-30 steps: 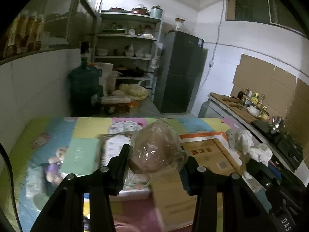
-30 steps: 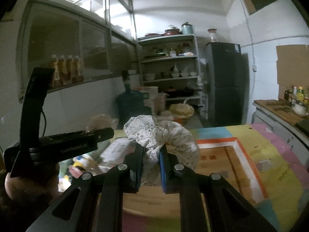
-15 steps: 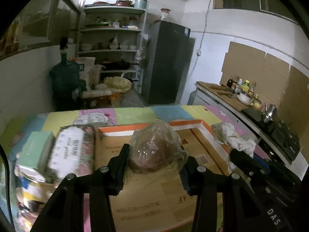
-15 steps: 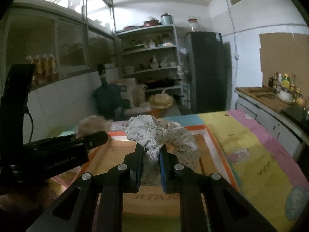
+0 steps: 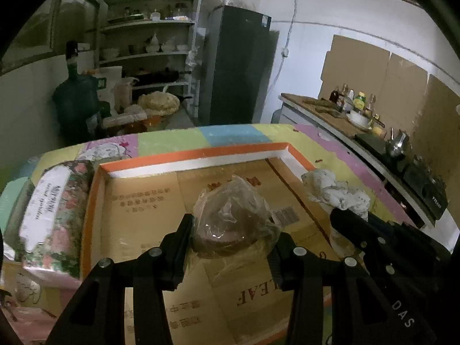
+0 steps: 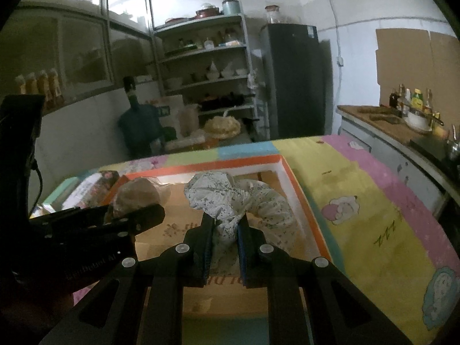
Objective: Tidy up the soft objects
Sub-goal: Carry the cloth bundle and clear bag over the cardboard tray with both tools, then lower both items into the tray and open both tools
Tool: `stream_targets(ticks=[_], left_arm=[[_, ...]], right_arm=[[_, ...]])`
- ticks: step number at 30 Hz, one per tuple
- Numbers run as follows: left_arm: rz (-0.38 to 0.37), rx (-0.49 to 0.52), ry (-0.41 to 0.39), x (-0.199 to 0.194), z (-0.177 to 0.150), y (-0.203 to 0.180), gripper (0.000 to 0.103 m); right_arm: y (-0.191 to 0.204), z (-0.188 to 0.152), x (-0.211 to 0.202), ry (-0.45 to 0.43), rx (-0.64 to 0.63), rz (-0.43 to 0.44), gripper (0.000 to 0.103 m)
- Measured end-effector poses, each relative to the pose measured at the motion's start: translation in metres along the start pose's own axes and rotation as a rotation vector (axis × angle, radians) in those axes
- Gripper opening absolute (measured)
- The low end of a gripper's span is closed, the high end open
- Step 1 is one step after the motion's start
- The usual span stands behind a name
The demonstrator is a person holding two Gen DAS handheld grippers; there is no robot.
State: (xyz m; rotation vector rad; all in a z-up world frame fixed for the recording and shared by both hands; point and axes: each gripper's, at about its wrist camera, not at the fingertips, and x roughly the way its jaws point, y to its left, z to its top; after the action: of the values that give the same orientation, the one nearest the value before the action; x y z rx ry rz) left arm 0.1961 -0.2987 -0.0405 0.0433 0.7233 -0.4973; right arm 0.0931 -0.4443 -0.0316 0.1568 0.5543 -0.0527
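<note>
My left gripper point(image 5: 231, 231) is shut on a brown soft object in a clear plastic bag point(image 5: 230, 218) and holds it over the cardboard box point(image 5: 195, 155) with the orange and white rim. My right gripper point(image 6: 225, 224) is shut on a bunched white floral cloth point(image 6: 230, 198) over the right side of the same box point(image 6: 299, 189). The cloth also shows in the left wrist view point(image 5: 333, 189), and the bagged object in the right wrist view point(image 6: 135, 195).
A floral-wrapped pack point(image 5: 51, 215) lies against the box's left wall, with a green box point(image 6: 61, 192) beyond it. All rest on a pastel play mat point(image 6: 373, 201). Shelves point(image 5: 149, 43), a fridge point(image 5: 235, 69) and a water jug point(image 5: 76, 100) stand behind; a counter point(image 5: 359, 132) runs along the right.
Both grippers have moved right and down over the open box with their loads. The floral pack and green box have slid to the left of the views.
</note>
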Motion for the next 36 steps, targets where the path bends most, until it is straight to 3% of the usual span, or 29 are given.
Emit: stream_targets(ticks=[17, 24, 29, 36], left_arm=[[-0.015, 0.034, 0.107, 0.034, -0.012, -0.008, 0.047], [-0.028, 0.019, 0.139, 0.038, -0.013, -0.004, 0.051], [-0.030, 0.000, 0.145, 0.038, -0.011, 0.001, 0.065], [-0.044, -0.027, 0.104, 0.025, -0.008, 0.009, 0.080]], right_arm=[[-0.014, -0.006, 0.028, 0.116, 0.002, 0.003, 0.015], [-0.018, -0.009, 0.037, 0.162, 0.014, 0.019, 0.025], [-0.021, -0.010, 0.034, 0.153, 0.026, 0.028, 0.030], [-0.025, -0.007, 0.022, 0.117, 0.051, 0.055, 0.048]])
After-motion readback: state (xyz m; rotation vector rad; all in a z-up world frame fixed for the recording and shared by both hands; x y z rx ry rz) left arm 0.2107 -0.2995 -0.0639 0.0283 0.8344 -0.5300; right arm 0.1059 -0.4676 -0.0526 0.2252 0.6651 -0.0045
